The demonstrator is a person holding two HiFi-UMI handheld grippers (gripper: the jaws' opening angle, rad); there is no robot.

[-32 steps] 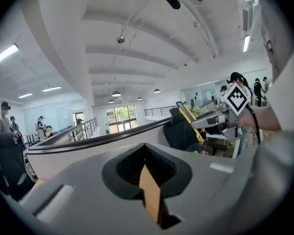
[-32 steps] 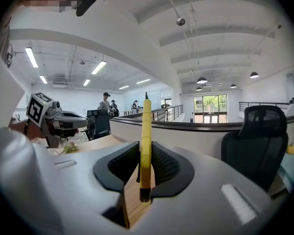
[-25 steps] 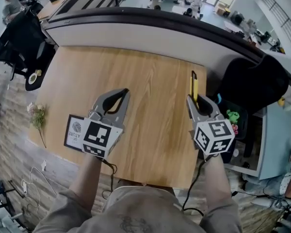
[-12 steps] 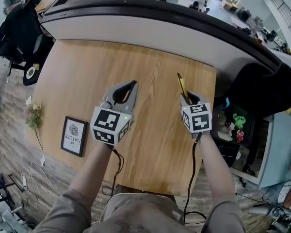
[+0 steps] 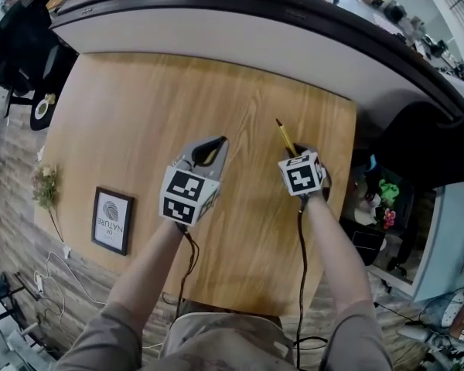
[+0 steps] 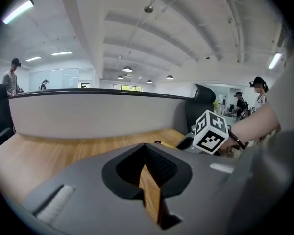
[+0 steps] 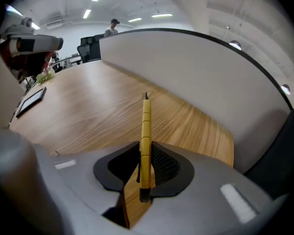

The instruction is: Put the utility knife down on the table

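A slim yellow utility knife (image 5: 284, 137) sticks out of my right gripper (image 5: 297, 154), which is shut on its rear end. In the right gripper view the knife (image 7: 145, 131) runs straight up between the jaws of the right gripper (image 7: 146, 147), its dark tip over the wooden table (image 7: 103, 116). My left gripper (image 5: 216, 144) hovers to its left over the table (image 5: 139, 122). Seen in its own view, the left gripper (image 6: 144, 148) is shut with nothing in it. The right gripper's marker cube (image 6: 211, 132) and the knife's tip (image 6: 162, 143) show just beyond it.
A framed picture (image 5: 112, 220) lies near the table's left edge, with a small bunch of flowers (image 5: 46, 184) beside it. A grey curved partition (image 5: 240, 33) bounds the table at the back. A black chair (image 5: 429, 149) stands off the right edge.
Both grippers have sunk toward the table and drawn closer together. The knife, still held, now leans up and to the left instead of pointing straight away.
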